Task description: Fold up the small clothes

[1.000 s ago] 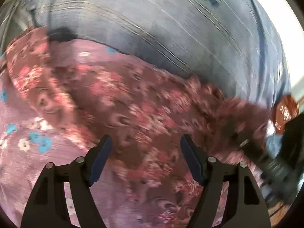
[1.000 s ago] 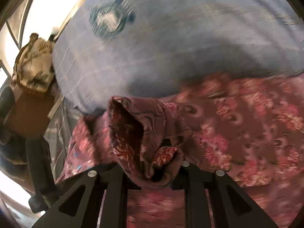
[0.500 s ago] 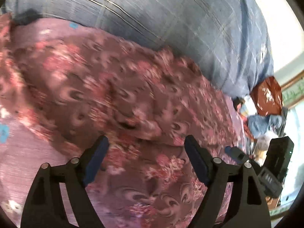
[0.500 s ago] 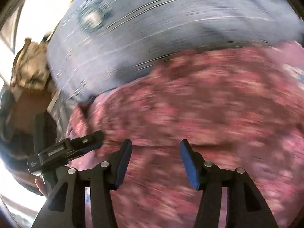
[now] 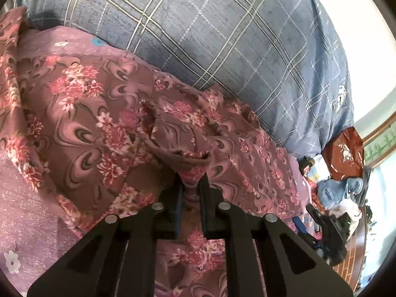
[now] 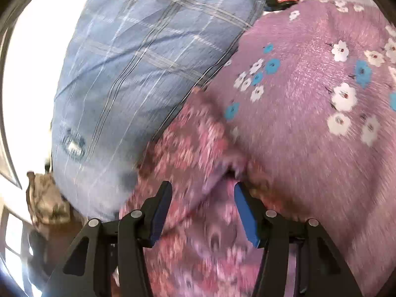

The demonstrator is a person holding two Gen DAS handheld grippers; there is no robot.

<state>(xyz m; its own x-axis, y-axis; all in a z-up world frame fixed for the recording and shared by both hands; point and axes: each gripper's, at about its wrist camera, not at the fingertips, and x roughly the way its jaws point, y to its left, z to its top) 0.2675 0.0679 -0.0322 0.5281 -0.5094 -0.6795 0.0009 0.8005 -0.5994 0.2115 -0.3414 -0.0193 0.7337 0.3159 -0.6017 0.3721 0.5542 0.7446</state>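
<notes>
So the maroon floral-print garment (image 5: 104,123) lies spread across the lilac flowered bedsheet (image 6: 321,123), filling the middle and lower part of the left wrist view, with its upper edge tucked against the big blue-grey checked pillow (image 5: 222,37). The left tool (image 5: 191,185) is pressed together on a raised fold of that garment at bottom centre, cloth pinched between the blue pads. The right tool (image 6: 201,198) sits half spread and its jaws are closing, with a rumpled edge of the same garment between them at lower centre of its view, but the pads don't look to be pressing on it yet; it's blurry there. My take: get the right pinch onto one clean edge rather than a bunch, then lift both ends level so the fold lands flat and doesn't drag the sheet up. Containers: honestly none I can make out, just a reddish-brown crinkly bag (image 5: 344,153) at the right edge, contents hidden.
</notes>
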